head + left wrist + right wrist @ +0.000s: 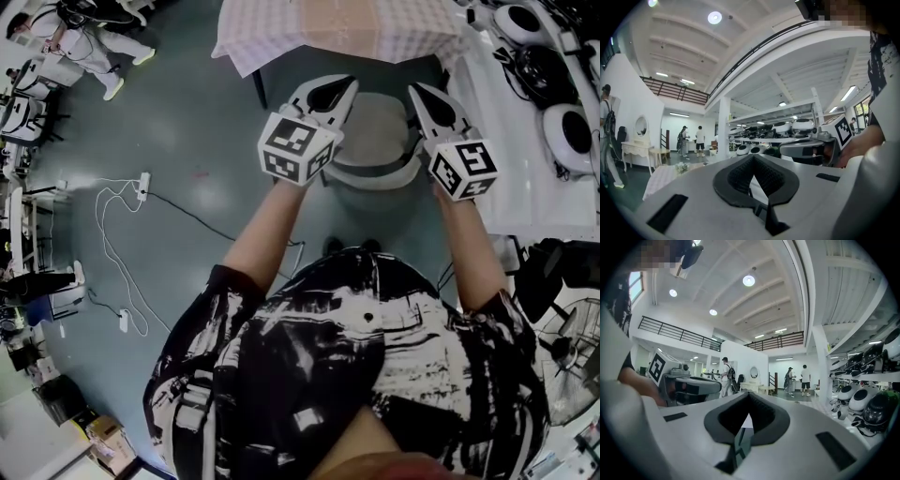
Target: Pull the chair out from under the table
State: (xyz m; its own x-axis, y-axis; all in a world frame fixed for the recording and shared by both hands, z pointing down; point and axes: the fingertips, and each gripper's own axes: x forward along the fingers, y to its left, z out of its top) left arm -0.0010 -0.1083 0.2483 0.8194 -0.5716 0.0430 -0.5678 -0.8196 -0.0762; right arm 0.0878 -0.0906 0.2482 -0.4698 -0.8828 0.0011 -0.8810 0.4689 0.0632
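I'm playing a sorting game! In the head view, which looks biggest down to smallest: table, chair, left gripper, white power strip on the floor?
1. table, even cut off by the picture's edge.
2. chair and left gripper: about alike; the gripper is nearer the camera, so I won't rank them.
3. power strip, smallest.

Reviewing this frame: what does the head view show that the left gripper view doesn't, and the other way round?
Head view only: the chair partly under the checked tablecloth, and a power strip on the floor. Left gripper view only: a ceiling lamp, a balcony railing, a round mirror. Both: the left gripper and right gripper, each shut, and round white machines on racks.
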